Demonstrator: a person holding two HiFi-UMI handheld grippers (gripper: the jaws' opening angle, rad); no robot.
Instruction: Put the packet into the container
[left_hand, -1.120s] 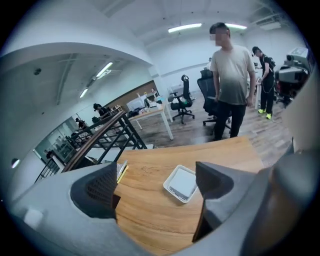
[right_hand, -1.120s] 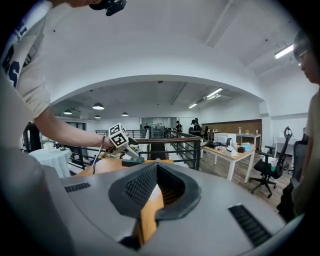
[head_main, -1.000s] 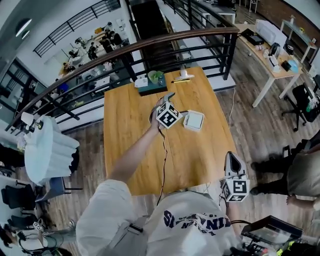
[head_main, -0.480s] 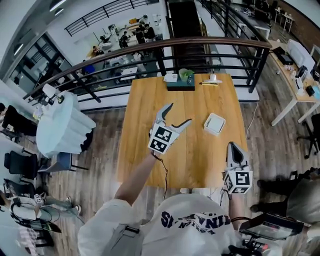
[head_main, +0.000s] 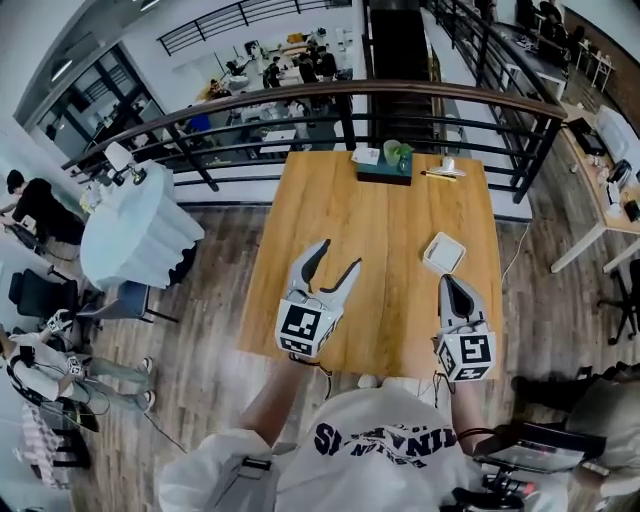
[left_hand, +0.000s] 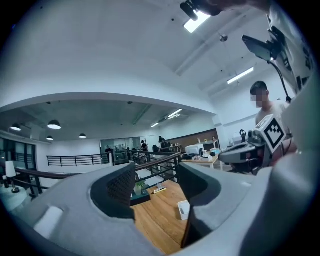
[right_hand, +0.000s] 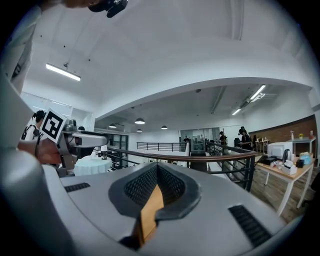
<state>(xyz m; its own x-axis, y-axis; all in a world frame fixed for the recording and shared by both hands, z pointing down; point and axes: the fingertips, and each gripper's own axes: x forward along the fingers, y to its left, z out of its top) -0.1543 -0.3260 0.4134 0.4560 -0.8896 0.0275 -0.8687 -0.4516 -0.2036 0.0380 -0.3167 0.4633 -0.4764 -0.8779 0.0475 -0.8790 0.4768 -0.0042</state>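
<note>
Now one container (head_main: 443, 252), one left gripper (head_main: 340, 253) (jaws closing, empty), one right gripper (head_main: 447, 281).

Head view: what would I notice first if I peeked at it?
Two grey tools hover over the near end of a long wooden table: the left tool, jaws closing on nothing, and the right tool, jaws together. A small white container sits just beyond the right tool. Behind the table, a curved railing overlooks a busy floor below.
</note>
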